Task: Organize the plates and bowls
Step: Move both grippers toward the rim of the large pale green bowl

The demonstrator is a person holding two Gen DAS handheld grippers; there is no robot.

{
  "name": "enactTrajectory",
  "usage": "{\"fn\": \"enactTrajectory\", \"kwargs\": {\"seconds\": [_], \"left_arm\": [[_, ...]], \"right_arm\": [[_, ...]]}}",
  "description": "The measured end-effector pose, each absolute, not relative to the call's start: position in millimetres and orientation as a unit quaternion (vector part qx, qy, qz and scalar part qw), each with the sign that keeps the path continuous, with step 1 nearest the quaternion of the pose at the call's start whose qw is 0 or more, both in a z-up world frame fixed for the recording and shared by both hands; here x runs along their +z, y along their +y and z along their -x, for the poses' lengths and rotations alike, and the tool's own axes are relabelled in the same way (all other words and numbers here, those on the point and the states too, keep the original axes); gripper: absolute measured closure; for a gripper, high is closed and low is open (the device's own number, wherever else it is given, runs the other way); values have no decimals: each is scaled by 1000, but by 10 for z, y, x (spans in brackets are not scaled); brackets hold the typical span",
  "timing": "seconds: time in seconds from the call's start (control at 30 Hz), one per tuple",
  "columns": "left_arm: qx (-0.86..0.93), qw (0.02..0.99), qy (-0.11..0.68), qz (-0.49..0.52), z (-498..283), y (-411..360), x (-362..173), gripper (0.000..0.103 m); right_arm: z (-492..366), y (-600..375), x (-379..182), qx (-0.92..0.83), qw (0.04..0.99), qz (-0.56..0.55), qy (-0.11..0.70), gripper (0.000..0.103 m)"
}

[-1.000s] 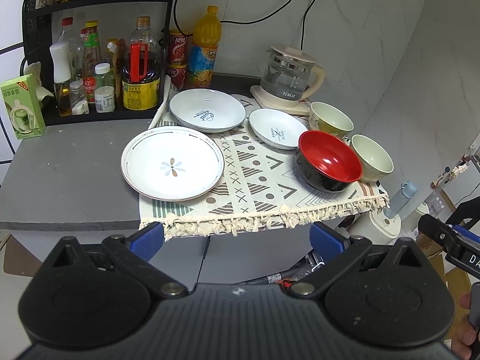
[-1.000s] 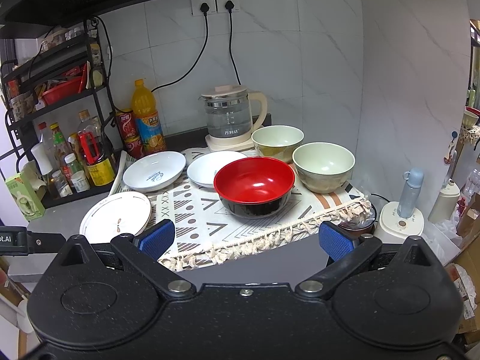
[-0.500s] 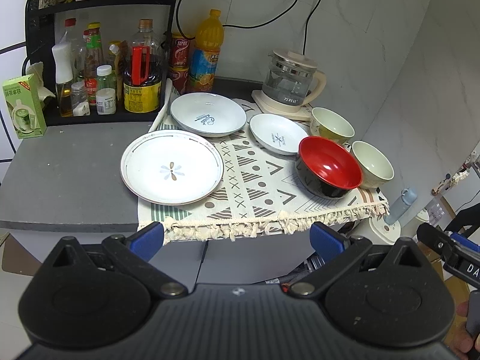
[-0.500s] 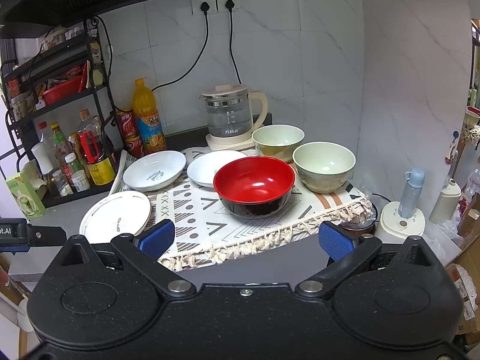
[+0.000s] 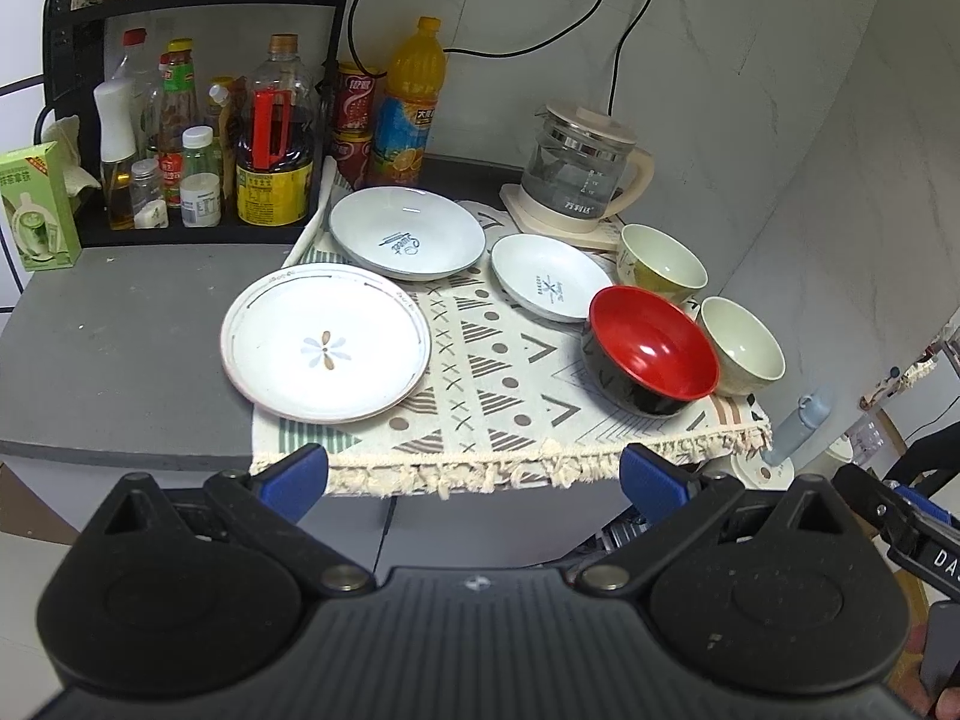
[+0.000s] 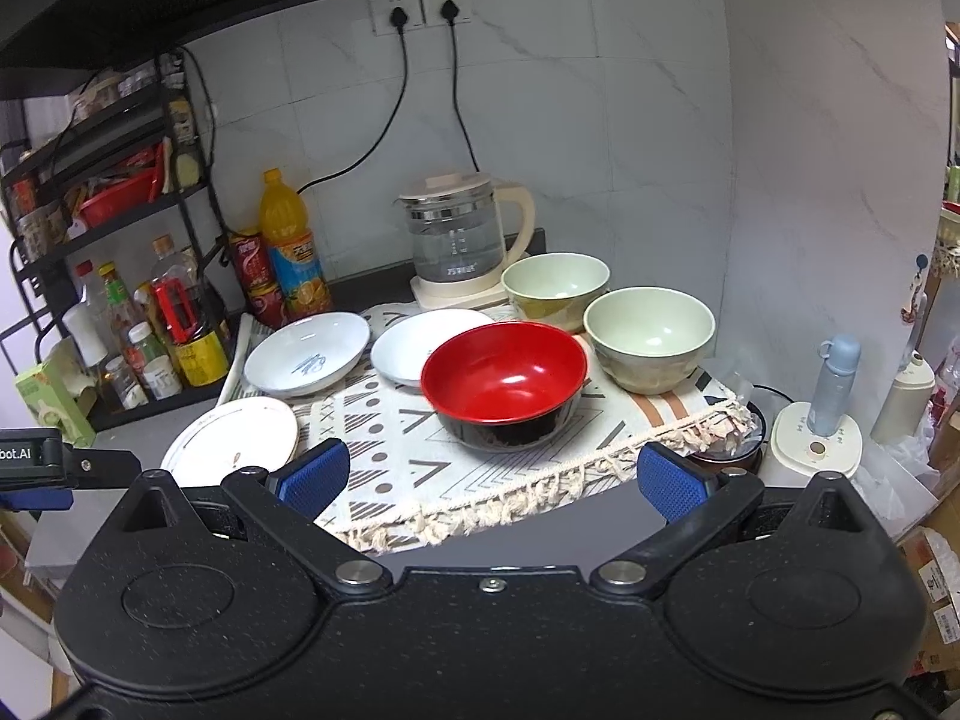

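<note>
On a patterned cloth (image 5: 492, 384) lie a large flat plate with a flower mark (image 5: 325, 349), a deep white plate (image 5: 407, 233) and a smaller white plate (image 5: 549, 277). A red and black bowl (image 5: 653, 349) (image 6: 504, 377) sits to the right, with two pale green bowls (image 5: 742, 345) (image 5: 660, 255) behind it. My left gripper (image 5: 474, 477) hangs open in front of the counter edge, holding nothing. My right gripper (image 6: 491, 474) is open too, off the cloth's fringe, in front of the red bowl.
A glass kettle (image 5: 577, 168) on its base stands at the back, cords running to wall sockets. A black rack with bottles (image 5: 198, 138), cans and an orange drink bottle (image 5: 408, 102) fills the back left. A green carton (image 5: 36, 210) stands at the left. Bare grey counter (image 5: 120, 348) lies left of the cloth.
The left wrist view has drifted slightly, so the dishes sit a little further left and lower. The right view is almost unchanged. No dish has moved.
</note>
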State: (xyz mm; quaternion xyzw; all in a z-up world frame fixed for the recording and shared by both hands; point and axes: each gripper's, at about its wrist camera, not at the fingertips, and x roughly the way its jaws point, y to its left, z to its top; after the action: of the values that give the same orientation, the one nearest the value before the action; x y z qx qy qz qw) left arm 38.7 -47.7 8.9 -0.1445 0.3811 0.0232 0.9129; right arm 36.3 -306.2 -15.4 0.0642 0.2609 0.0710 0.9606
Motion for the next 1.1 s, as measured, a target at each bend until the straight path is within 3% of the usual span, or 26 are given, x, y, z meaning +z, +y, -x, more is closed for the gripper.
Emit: {"fn": "enactTrajectory", "kwargs": {"seconds": [1.1], "left_arm": [[-25,888,434,146,-2485,-708,-211,1]], "right_arm": [[-1900,-3329,-344,1,943,-91,319,0]]}}
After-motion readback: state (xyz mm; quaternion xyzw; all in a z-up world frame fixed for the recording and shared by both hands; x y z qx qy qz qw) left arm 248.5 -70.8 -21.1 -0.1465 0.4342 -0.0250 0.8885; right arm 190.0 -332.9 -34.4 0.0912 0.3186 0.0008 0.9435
